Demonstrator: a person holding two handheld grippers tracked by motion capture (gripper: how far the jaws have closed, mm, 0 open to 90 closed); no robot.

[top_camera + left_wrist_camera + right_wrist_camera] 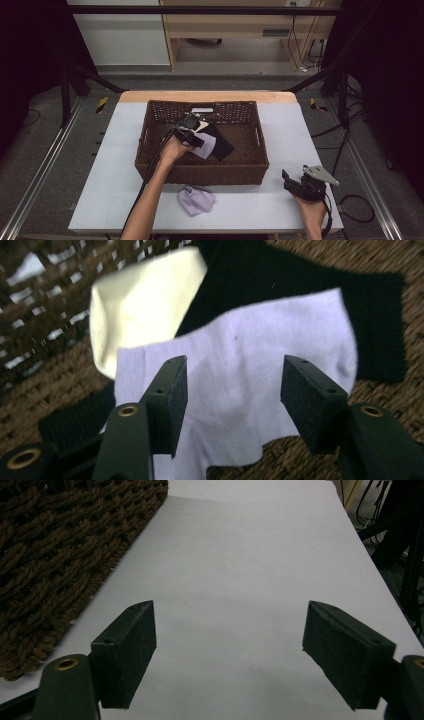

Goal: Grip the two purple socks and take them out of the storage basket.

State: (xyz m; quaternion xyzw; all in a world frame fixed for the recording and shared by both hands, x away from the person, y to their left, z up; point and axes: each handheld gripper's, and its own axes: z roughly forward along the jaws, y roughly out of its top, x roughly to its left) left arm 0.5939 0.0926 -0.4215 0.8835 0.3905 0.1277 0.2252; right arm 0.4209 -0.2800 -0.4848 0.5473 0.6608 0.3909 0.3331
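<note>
Inside the wicker basket (pixel 250 165) the left gripper (pixel 234 390) hangs spread over a lavender sock (pixel 260 355) lying on a black sock (pixel 300 285) — likely just dropped. Another lavender sock (pixel 196 199) waits at 6 o'clock of the basket — probably next. Right gripper (pixel 227 645) spread, idle.

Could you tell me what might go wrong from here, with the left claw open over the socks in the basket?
1. The left claw is open over the lilac sock, which overlaps a black sock and a cream sock; closing deep might grab two at once.
2. The basket wall is near; lifting out could snag a sock on it.
3. Another lilac sock lies near the table edge and could get knocked off.
</note>
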